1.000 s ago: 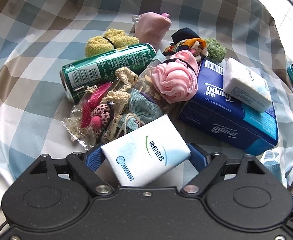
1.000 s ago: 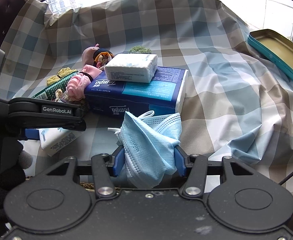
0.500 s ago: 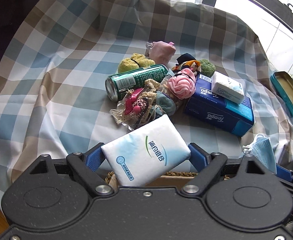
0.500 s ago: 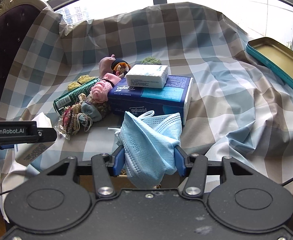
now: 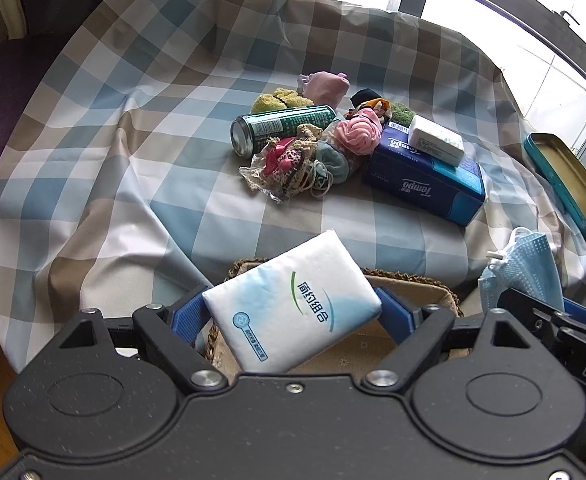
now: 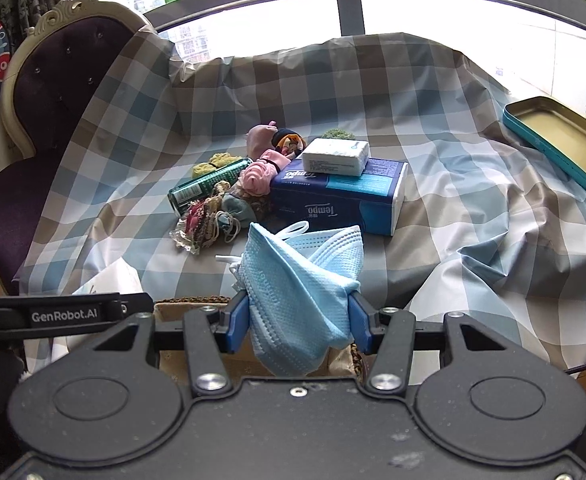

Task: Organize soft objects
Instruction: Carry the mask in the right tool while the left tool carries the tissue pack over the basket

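Woven basket is now visible under both grippers; a second ago only cloth and the pile were below the left one, so both loads have been pulled back from the pile to the basket. Read as: carry phase nearly done, release into the basket judged next. Tissue pack is pinched across its width between the blue pads of the left gripper, held tilted, above the basket's near-left part, clear of the lining. Mask is pinched, bunched, in the right gripper, its lower end hanging over the basket interior. Both grippers are held roughly level, side by side, pointed at the pile. Remaining soft items are left on the cloth: scrunchie, hair ties, pouch, second small pack on the Tempo box, beside a can.
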Demonstrator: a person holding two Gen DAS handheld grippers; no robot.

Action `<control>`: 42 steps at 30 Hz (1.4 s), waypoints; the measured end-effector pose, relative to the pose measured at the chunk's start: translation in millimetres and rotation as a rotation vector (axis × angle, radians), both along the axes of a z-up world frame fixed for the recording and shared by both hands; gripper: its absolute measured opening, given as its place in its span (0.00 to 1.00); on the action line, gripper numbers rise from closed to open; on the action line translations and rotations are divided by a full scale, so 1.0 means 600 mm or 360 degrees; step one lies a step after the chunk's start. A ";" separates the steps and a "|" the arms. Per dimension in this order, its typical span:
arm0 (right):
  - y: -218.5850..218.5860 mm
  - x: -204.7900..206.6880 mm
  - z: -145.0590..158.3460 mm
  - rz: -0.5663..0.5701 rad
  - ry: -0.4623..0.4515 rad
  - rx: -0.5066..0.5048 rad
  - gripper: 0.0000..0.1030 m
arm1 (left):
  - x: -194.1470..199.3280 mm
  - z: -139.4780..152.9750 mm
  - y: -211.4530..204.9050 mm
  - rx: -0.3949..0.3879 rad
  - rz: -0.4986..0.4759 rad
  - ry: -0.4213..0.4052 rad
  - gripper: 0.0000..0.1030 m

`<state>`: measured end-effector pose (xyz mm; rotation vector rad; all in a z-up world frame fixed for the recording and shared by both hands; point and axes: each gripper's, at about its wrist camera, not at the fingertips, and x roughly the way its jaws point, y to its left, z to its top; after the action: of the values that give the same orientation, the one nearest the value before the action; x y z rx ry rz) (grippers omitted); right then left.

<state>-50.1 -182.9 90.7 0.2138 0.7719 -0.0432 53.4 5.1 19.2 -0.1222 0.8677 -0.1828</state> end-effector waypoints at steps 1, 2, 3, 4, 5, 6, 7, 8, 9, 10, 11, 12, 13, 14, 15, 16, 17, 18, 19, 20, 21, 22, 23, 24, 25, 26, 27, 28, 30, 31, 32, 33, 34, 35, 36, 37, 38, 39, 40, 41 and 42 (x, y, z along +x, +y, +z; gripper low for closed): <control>0.003 -0.008 0.002 0.0007 -0.0004 0.0000 0.49 | -0.006 -0.002 0.001 -0.0004 0.0003 0.0001 0.81; 0.006 -0.014 0.004 0.0013 -0.0009 0.0001 0.49 | -0.010 -0.004 0.002 -0.0005 0.0006 0.0001 0.81; 0.007 -0.019 0.005 0.0017 -0.0012 0.0002 0.49 | -0.018 -0.007 0.003 -0.0003 0.0011 0.0001 0.81; 0.009 -0.026 0.006 0.0020 -0.0014 0.0005 0.49 | -0.021 -0.008 0.003 -0.0002 0.0015 0.0003 0.81; 0.010 -0.030 0.006 0.0022 -0.0013 0.0008 0.49 | -0.026 -0.010 0.004 -0.0007 0.0015 0.0007 0.81; 0.010 -0.034 0.006 0.0023 -0.0013 0.0012 0.49 | -0.029 -0.012 0.005 -0.0011 0.0012 0.0013 0.81; 0.010 -0.039 0.006 0.0022 -0.0009 0.0015 0.49 | -0.031 -0.015 0.005 -0.0014 0.0008 0.0022 0.81; 0.010 -0.043 0.005 0.0019 -0.0006 0.0015 0.49 | -0.034 -0.018 0.004 -0.0017 0.0005 0.0031 0.81; 0.009 -0.047 0.005 0.0015 -0.0004 0.0015 0.49 | -0.036 -0.021 0.003 -0.0016 0.0000 0.0037 0.81; 0.009 -0.050 0.004 0.0009 -0.0001 0.0016 0.49 | -0.038 -0.024 0.001 -0.0010 -0.0004 0.0043 0.81; 0.008 -0.052 0.003 0.0005 0.0005 0.0020 0.49 | -0.040 -0.028 -0.001 -0.0002 -0.0009 0.0050 0.81; 0.007 -0.054 0.001 0.0002 0.0015 0.0027 0.49 | -0.041 -0.031 -0.004 0.0005 -0.0013 0.0059 0.81; 0.005 -0.055 -0.002 -0.0003 0.0028 0.0036 0.49 | -0.042 -0.035 -0.006 0.0010 -0.0015 0.0069 0.81; 0.004 -0.056 -0.004 -0.0006 0.0038 0.0041 0.49 | -0.044 -0.041 -0.008 0.0016 -0.0018 0.0086 0.81; 0.004 -0.058 -0.009 -0.0008 0.0054 0.0046 0.49 | -0.045 -0.046 -0.010 0.0022 -0.0021 0.0101 0.81; 0.005 -0.059 -0.012 -0.0009 0.0066 0.0047 0.49 | -0.047 -0.050 -0.012 0.0028 -0.0025 0.0114 0.81; 0.005 -0.060 -0.018 -0.0008 0.0087 0.0050 0.49 | -0.048 -0.053 -0.013 0.0033 -0.0028 0.0123 0.81; 0.006 -0.061 -0.022 -0.0008 0.0104 0.0053 0.49 | -0.050 -0.056 -0.013 0.0043 -0.0031 0.0129 0.81; 0.006 -0.061 -0.026 -0.0009 0.0123 0.0058 0.49 | -0.051 -0.058 -0.015 0.0053 -0.0034 0.0132 0.81; 0.005 -0.061 -0.031 -0.0016 0.0150 0.0065 0.49 | -0.053 -0.060 -0.016 0.0066 -0.0036 0.0136 0.81; 0.004 -0.061 -0.034 -0.0024 0.0167 0.0071 0.49 | -0.054 -0.062 -0.017 0.0074 -0.0038 0.0141 0.81; 0.002 -0.059 -0.039 -0.0034 0.0190 0.0077 0.49 | -0.055 -0.064 -0.019 0.0081 -0.0045 0.0149 0.81; 0.000 -0.059 -0.041 -0.0042 0.0203 0.0082 0.49 | -0.056 -0.067 -0.020 0.0087 -0.0054 0.0159 0.81; -0.001 -0.059 -0.043 -0.0047 0.0212 0.0086 0.49 | -0.056 -0.069 -0.022 0.0090 -0.0060 0.0167 0.82; -0.002 -0.060 -0.044 -0.0048 0.0218 0.0089 0.49 | -0.057 -0.071 -0.023 0.0096 -0.0064 0.0175 0.81; -0.001 -0.061 -0.046 -0.0046 0.0224 0.0090 0.49 | -0.057 -0.073 -0.024 0.0101 -0.0069 0.0183 0.82; 0.000 -0.062 -0.047 -0.0042 0.0227 0.0090 0.49 | -0.058 -0.074 -0.026 0.0103 -0.0072 0.0189 0.82; 0.001 -0.062 -0.048 -0.0037 0.0230 0.0088 0.49 | -0.058 -0.075 -0.027 0.0104 -0.0075 0.0194 0.82; 0.004 -0.061 -0.050 -0.0023 0.0235 0.0087 0.49 | -0.059 -0.075 -0.030 0.0112 -0.0079 0.0195 0.82; 0.004 -0.061 -0.050 -0.0019 0.0236 0.0088 0.49 | -0.060 -0.074 -0.030 0.0117 -0.0080 0.0191 0.82; 0.004 -0.060 -0.050 -0.0015 0.0238 0.0090 0.49 | -0.061 -0.073 -0.031 0.0122 -0.0079 0.0187 0.82; 0.004 -0.060 -0.050 -0.0013 0.0239 0.0091 0.49 | -0.062 -0.072 -0.032 0.0130 -0.0075 0.0180 0.82; 0.004 -0.060 -0.051 -0.0013 0.0239 0.0093 0.49 | -0.062 -0.072 -0.032 0.0138 -0.0069 0.0176 0.82; 0.004 -0.061 -0.051 -0.0014 0.0239 0.0094 0.49 | -0.063 -0.071 -0.031 0.0143 -0.0063 0.0173 0.82; 0.003 -0.061 -0.051 -0.0015 0.0239 0.0096 0.49 | -0.063 -0.071 -0.030 0.0145 -0.0056 0.0170 0.82; 0.002 -0.060 -0.052 -0.0018 0.0240 0.0098 0.49 | -0.063 -0.070 -0.029 0.0144 -0.0051 0.0169 0.82; 0.000 -0.060 -0.052 -0.0021 0.0241 0.0101 0.49 | -0.062 -0.070 -0.028 0.0142 -0.0044 0.0170 0.83; -0.001 -0.060 -0.053 -0.0024 0.0243 0.0104 0.49 | -0.062 -0.070 -0.027 0.0137 -0.0037 0.0172 0.83; -0.002 -0.060 -0.053 -0.0026 0.0247 0.0108 0.49 | -0.062 -0.070 -0.025 0.0129 -0.0031 0.0174 0.83; -0.003 -0.060 -0.055 -0.0027 0.0252 0.0111 0.49 | -0.062 -0.070 -0.023 0.0123 -0.0027 0.0176 0.83; -0.003 -0.059 -0.055 -0.0027 0.0256 0.0113 0.49 | -0.062 -0.071 -0.023 0.0121 -0.0027 0.0178 0.83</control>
<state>-85.3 -184.5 57.5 0.2870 0.9327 -0.0498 16.4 -8.5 -23.3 -0.0543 0.9862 -0.1598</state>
